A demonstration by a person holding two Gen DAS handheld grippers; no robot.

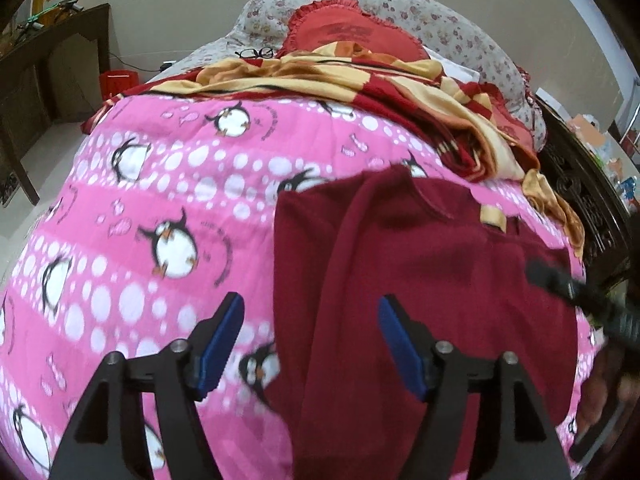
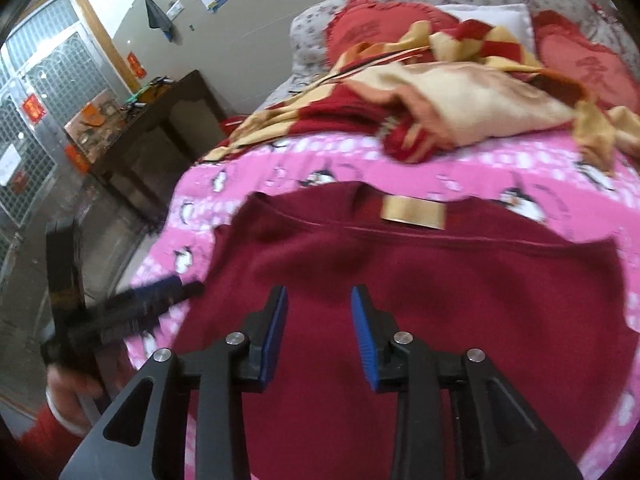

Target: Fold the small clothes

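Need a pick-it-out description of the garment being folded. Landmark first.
Start at the pink penguin quilt covering the bed. On its near part, in front of the rumpled red-and-cream blanket, lies the maroon top, spread flat. It is the only plain dark-red piece, with a tan label at its neckline.

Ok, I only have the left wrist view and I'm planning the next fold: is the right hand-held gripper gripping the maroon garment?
Observer: No. The right hand-held gripper is open above the maroon garment, with nothing between its pads.
Operator: How does the garment's right side lie?
Observer: Spread out on the pink quilt, which shows beyond its edge.
Operator: And my gripper, seen from there?
Observer: The left hand-held gripper is blurred, at the garment's left edge.
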